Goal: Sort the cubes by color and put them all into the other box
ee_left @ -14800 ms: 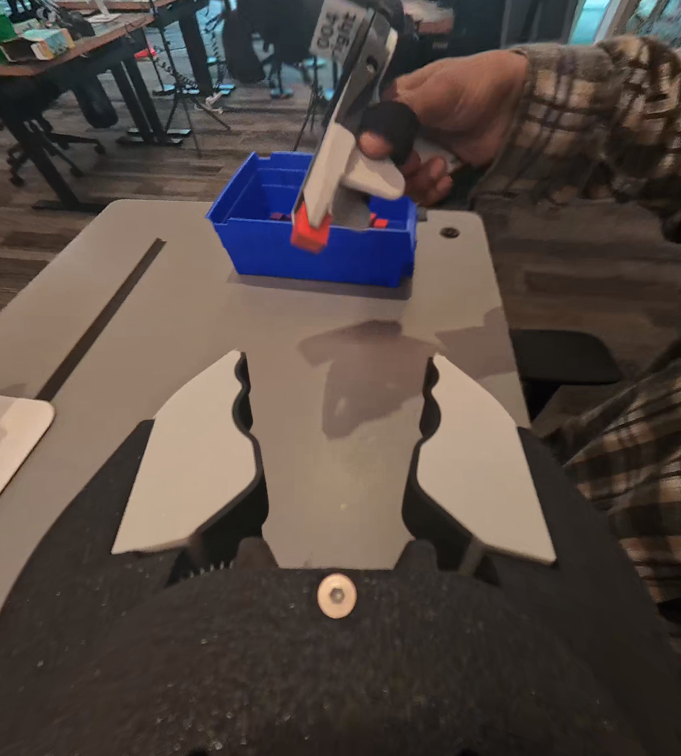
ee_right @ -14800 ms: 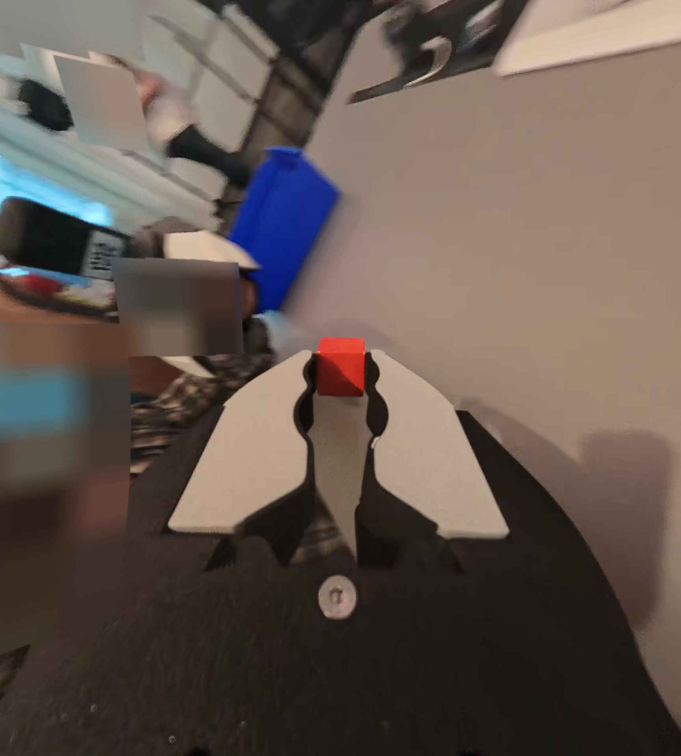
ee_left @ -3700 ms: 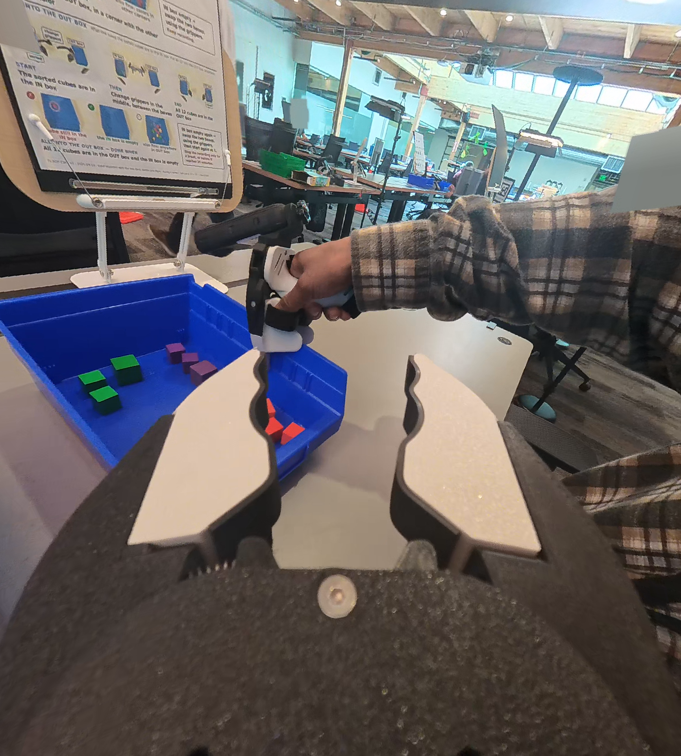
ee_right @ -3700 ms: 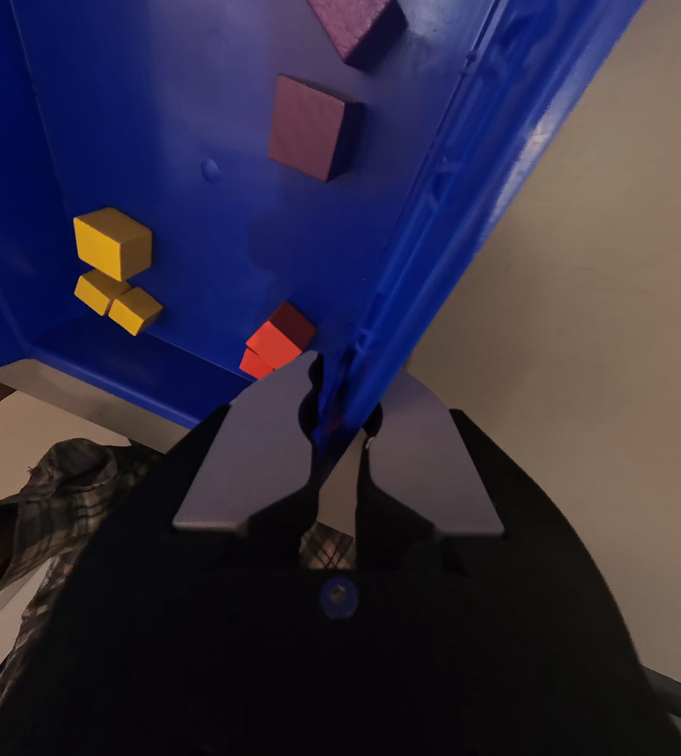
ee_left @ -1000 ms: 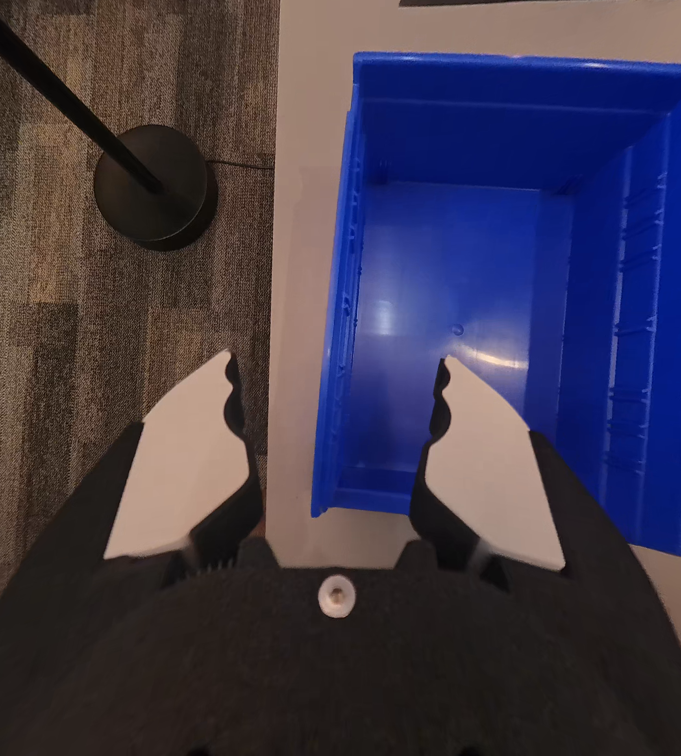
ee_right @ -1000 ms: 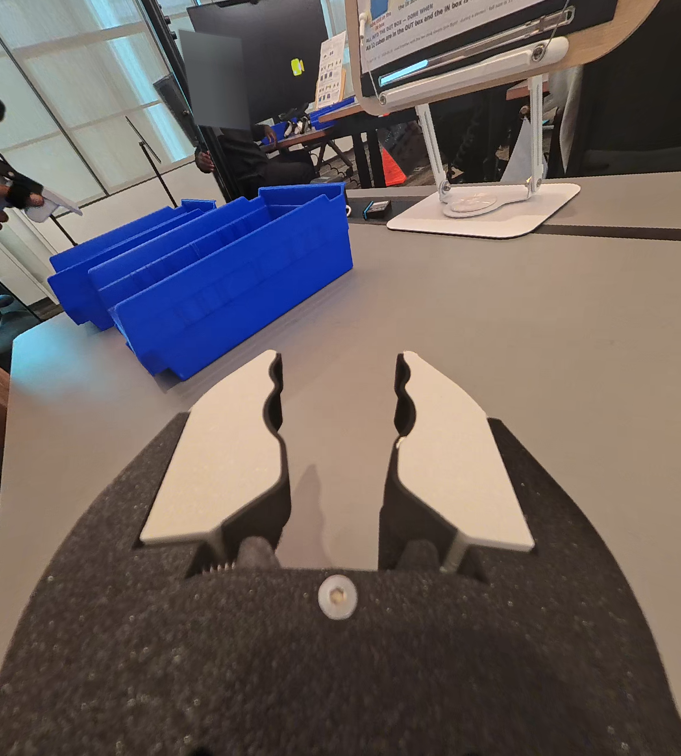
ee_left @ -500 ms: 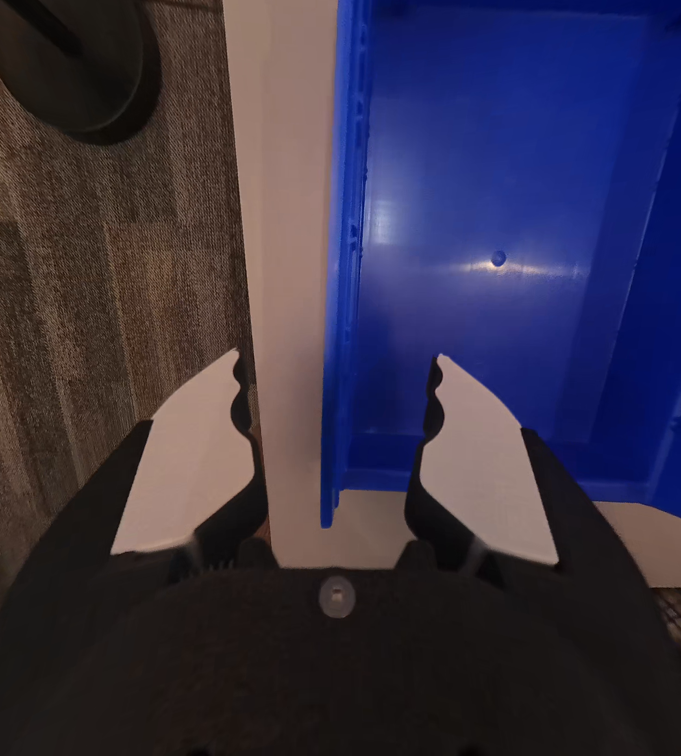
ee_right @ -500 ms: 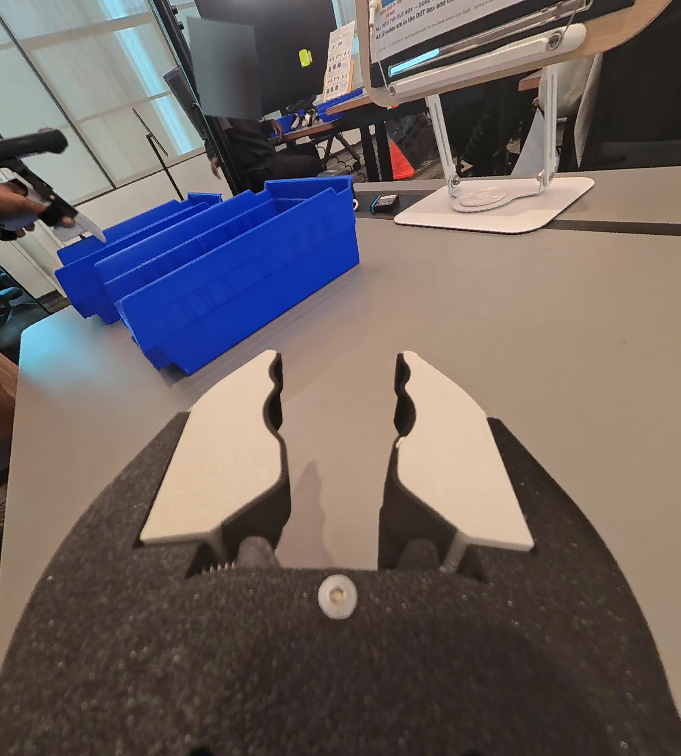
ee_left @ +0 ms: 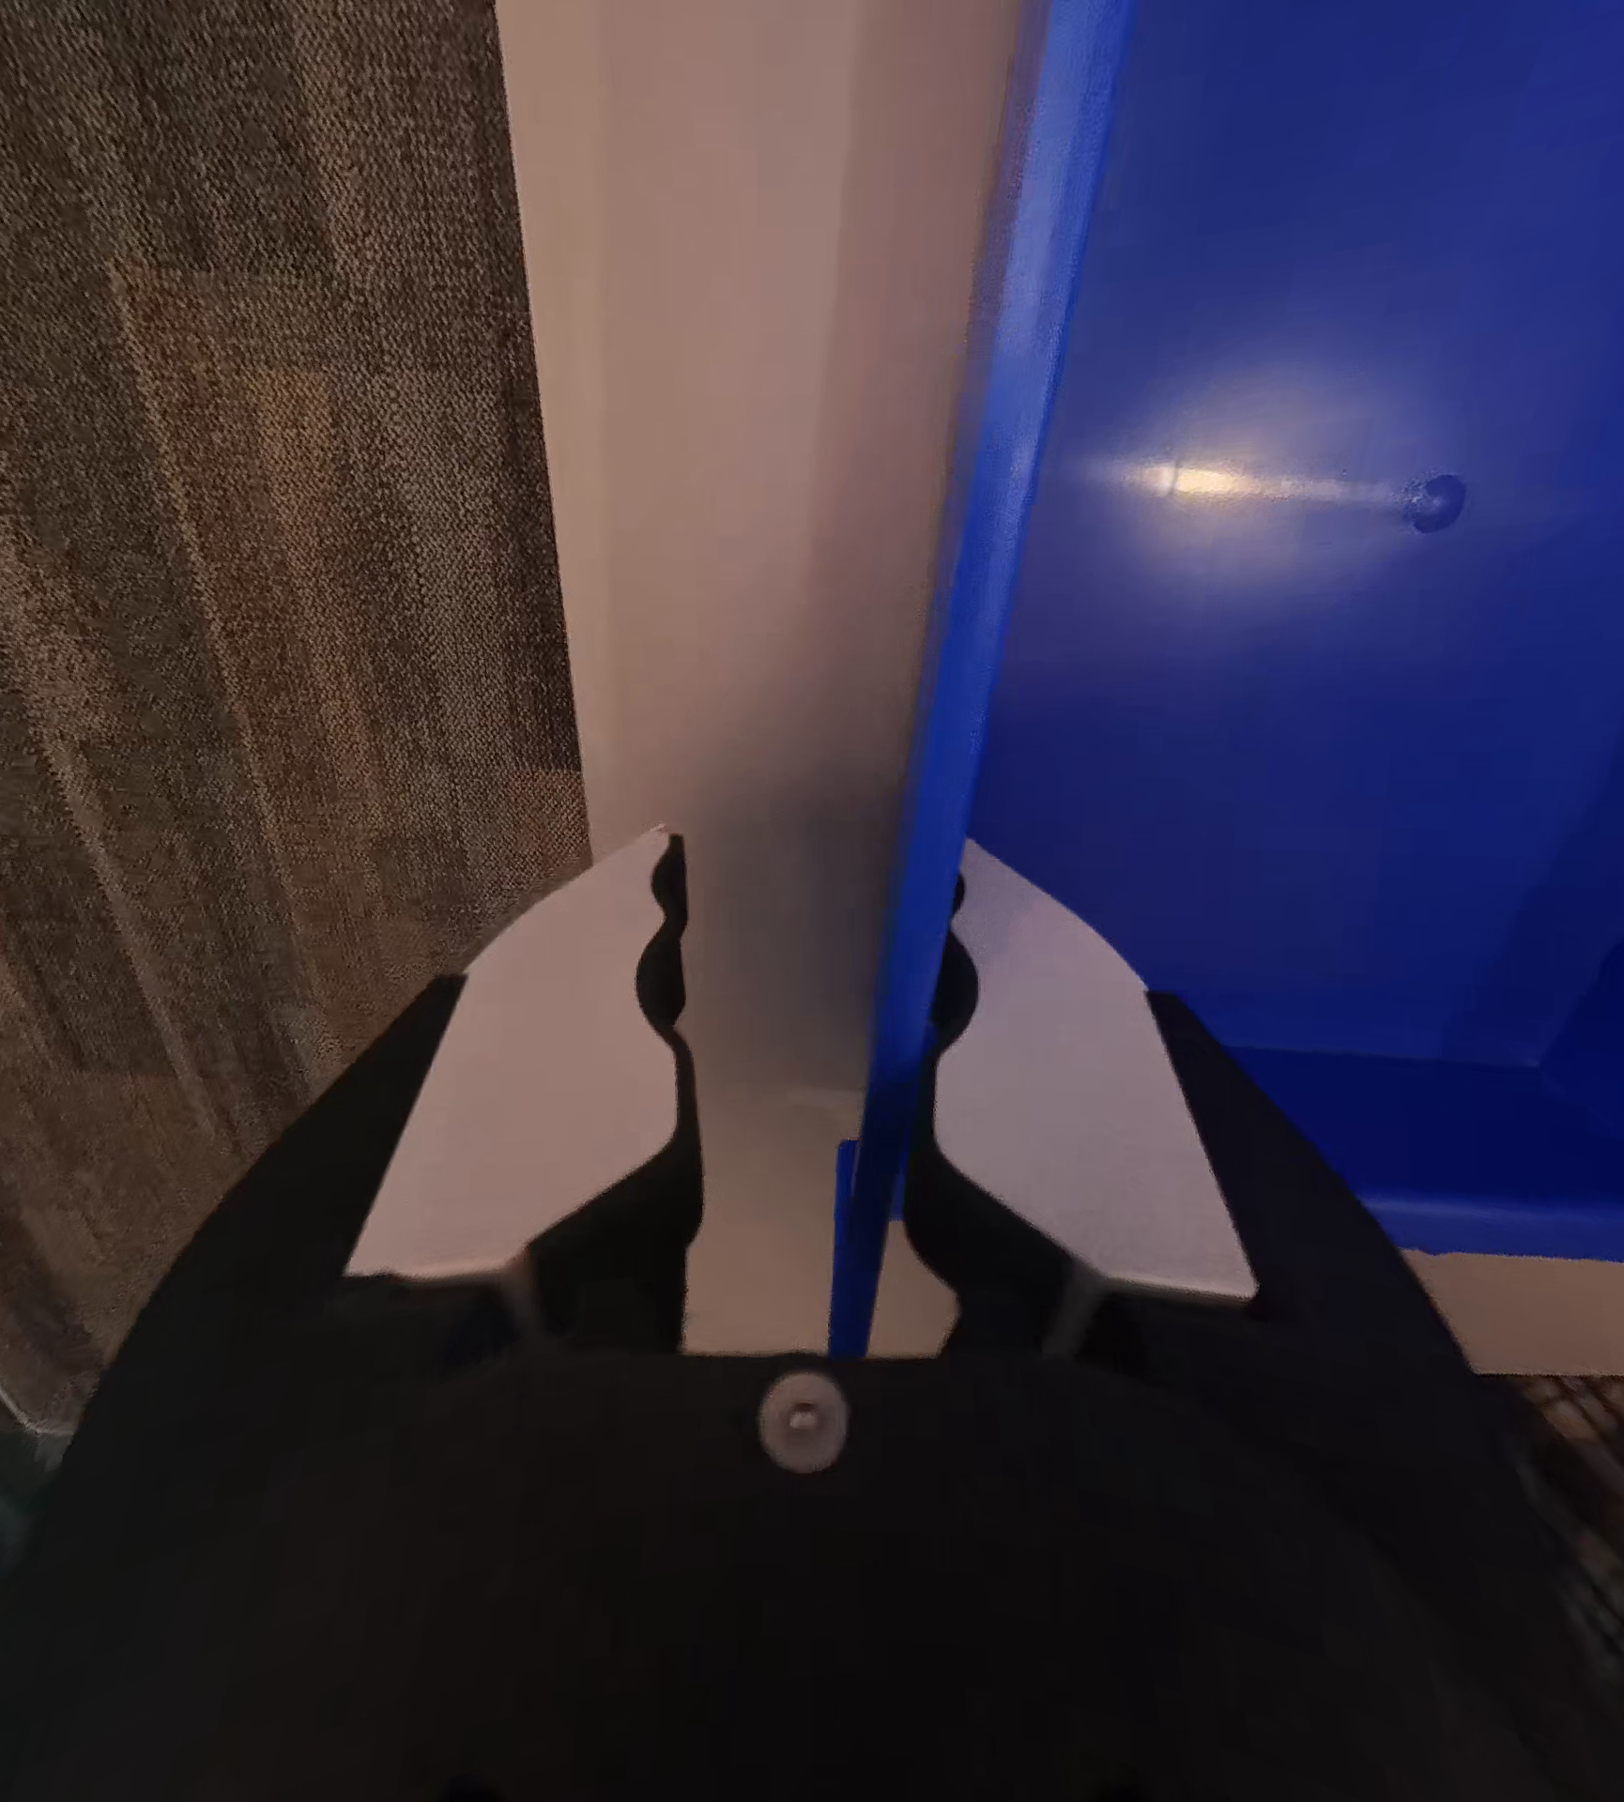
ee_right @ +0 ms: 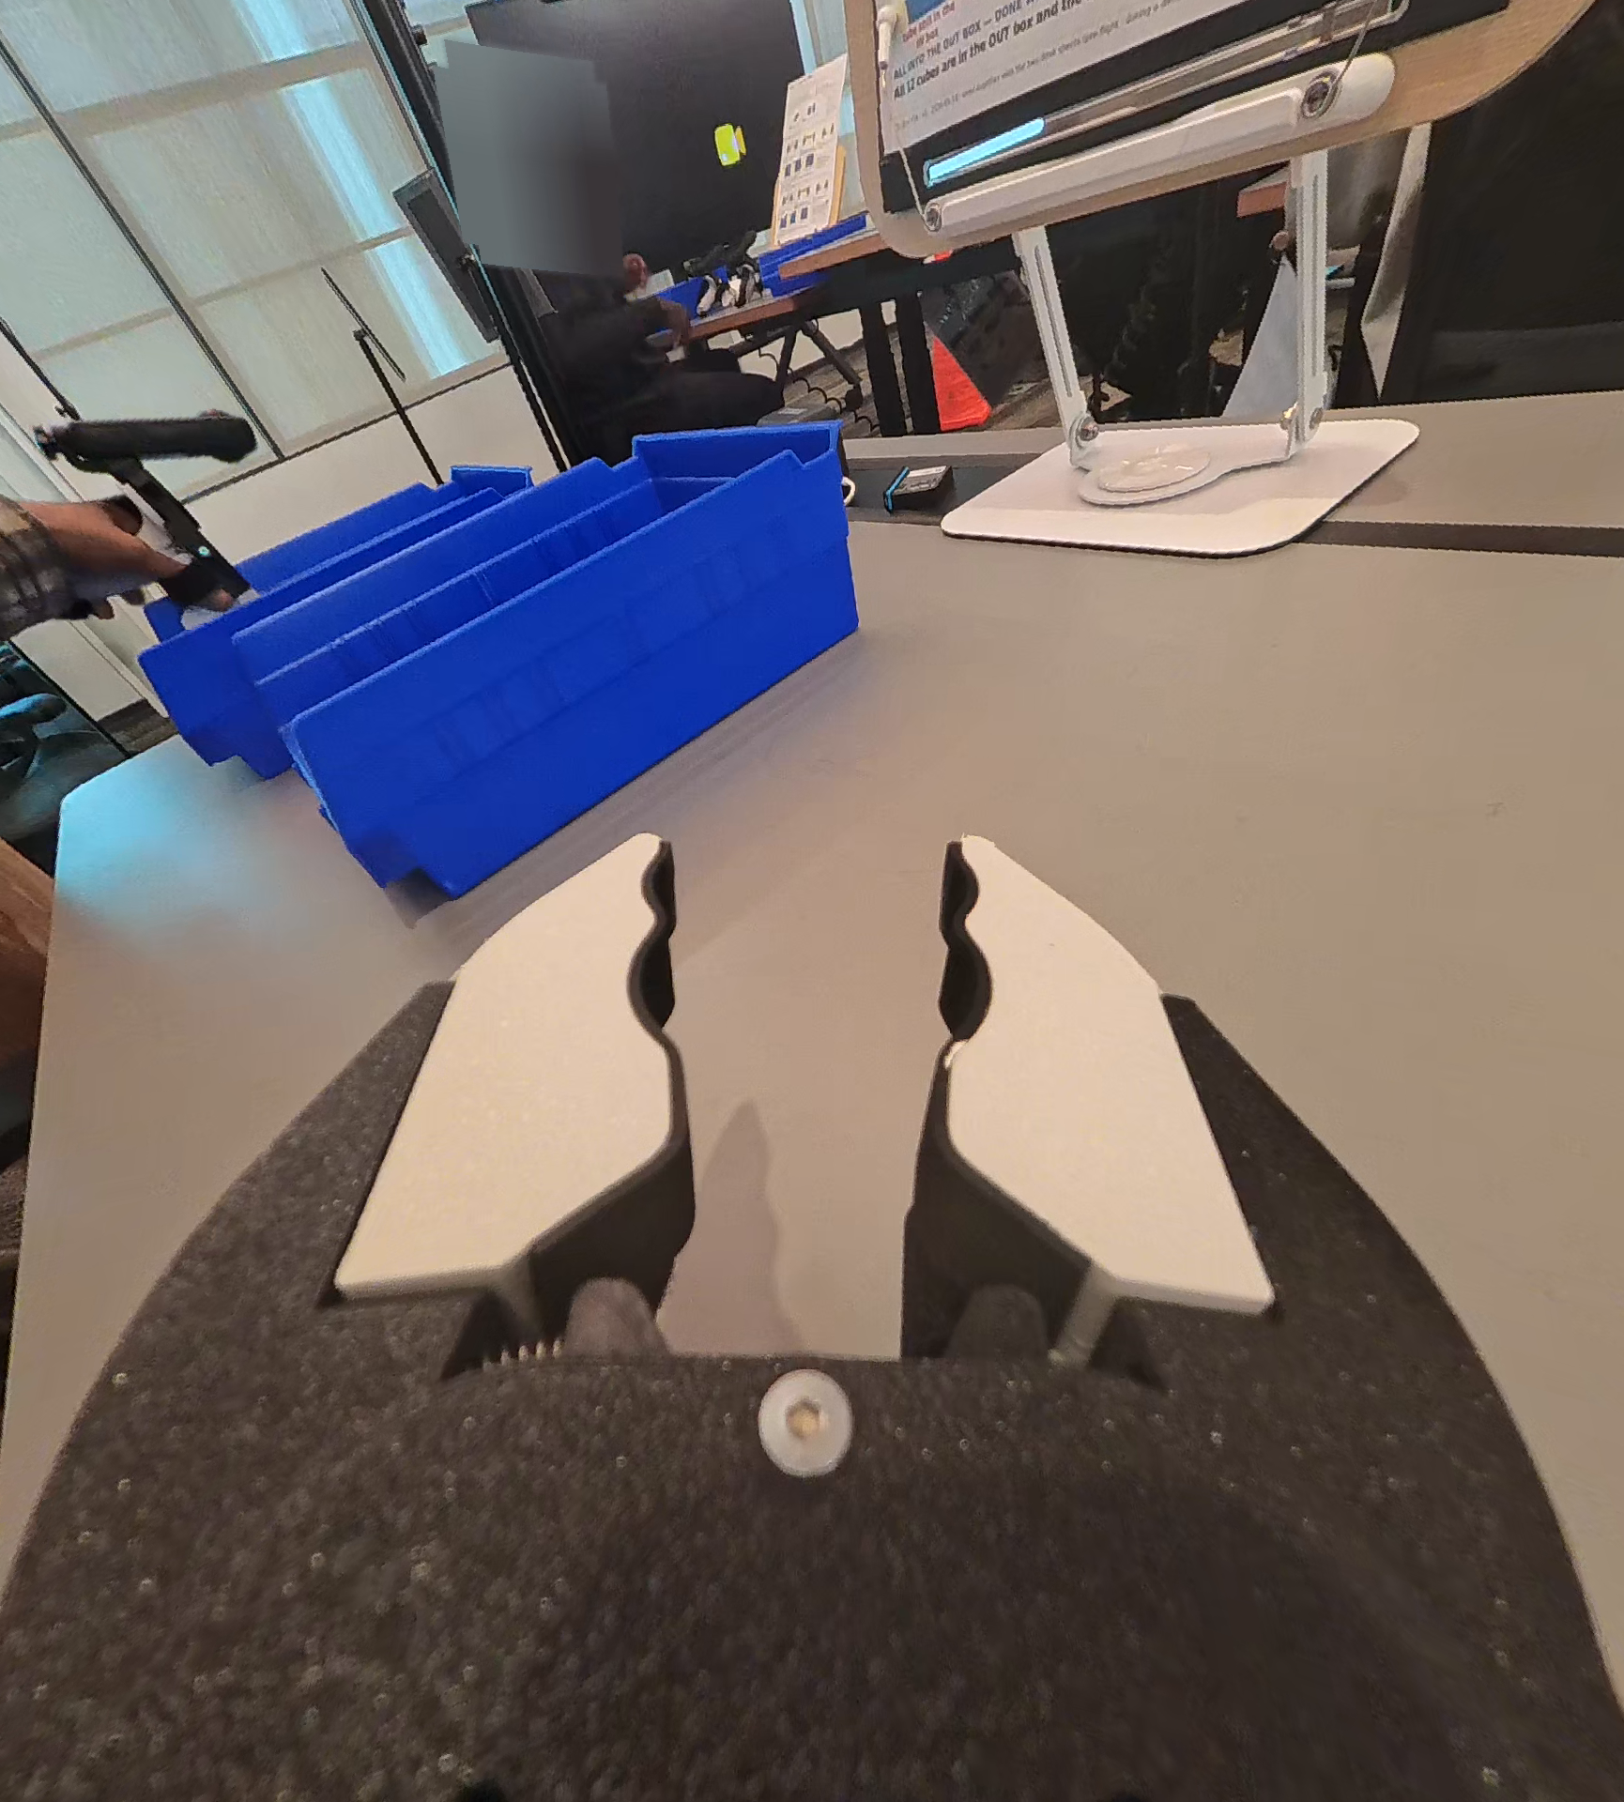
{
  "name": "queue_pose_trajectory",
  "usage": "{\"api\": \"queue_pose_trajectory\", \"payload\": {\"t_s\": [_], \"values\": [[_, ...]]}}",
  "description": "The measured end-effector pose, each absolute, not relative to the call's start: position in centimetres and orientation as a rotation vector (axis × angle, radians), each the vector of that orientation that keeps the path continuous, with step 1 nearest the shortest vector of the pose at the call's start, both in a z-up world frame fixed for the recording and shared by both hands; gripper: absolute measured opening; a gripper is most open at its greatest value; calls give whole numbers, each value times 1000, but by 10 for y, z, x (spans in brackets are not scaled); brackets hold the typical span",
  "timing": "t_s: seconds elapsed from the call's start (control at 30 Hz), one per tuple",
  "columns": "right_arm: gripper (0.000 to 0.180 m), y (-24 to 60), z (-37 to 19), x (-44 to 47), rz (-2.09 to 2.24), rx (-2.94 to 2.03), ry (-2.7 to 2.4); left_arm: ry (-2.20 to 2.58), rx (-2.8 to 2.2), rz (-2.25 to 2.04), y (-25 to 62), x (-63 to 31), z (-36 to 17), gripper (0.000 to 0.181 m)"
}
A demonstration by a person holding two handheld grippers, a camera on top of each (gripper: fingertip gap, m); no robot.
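Observation:
My left gripper [ee_left: 818, 848] points down over the left side wall [ee_left: 974, 605] of an empty blue box [ee_left: 1325, 731]. The wall stands between the jaws: the right finger is against its inside, the left finger [ee_left: 555, 1053] is apart from it on the outside. In the right wrist view two blue boxes lie side by side, the near one [ee_right: 574, 702] and the far one [ee_right: 369, 531], with the left gripper [ee_right: 189, 575] at the far one's end. My right gripper [ee_right: 808, 848] is open and empty, low over the grey table [ee_right: 1227, 780]. No cubes show.
A white stand [ee_right: 1179, 478] carrying an instruction board sits at the table's back right, with a small black device [ee_right: 920, 480] beside it. The table's left edge runs close to the far box, above carpet floor [ee_left: 203, 585]. A person sits at a desk far behind.
My left gripper has come down onto the empty box's left wall and its jaws have narrowed around it. My right gripper has stayed open over the table, almost still.

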State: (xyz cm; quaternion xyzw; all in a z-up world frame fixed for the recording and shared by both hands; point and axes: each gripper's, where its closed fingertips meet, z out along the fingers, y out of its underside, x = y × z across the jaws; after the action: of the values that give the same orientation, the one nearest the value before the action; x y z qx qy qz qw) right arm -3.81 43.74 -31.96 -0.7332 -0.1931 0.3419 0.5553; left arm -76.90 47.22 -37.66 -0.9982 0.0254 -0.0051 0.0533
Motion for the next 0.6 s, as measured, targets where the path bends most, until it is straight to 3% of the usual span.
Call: {"api": "queue_pose_trajectory", "payload": {"t_s": [0.27,0.6], "values": [[52,438,-320,-38,819,-1732,-449,154,-3130,-152,464,-751,-386,8],[51,438,-319,-38,830,-1731,-445,123,-3139,-205,463,-748,-386,4]]}}
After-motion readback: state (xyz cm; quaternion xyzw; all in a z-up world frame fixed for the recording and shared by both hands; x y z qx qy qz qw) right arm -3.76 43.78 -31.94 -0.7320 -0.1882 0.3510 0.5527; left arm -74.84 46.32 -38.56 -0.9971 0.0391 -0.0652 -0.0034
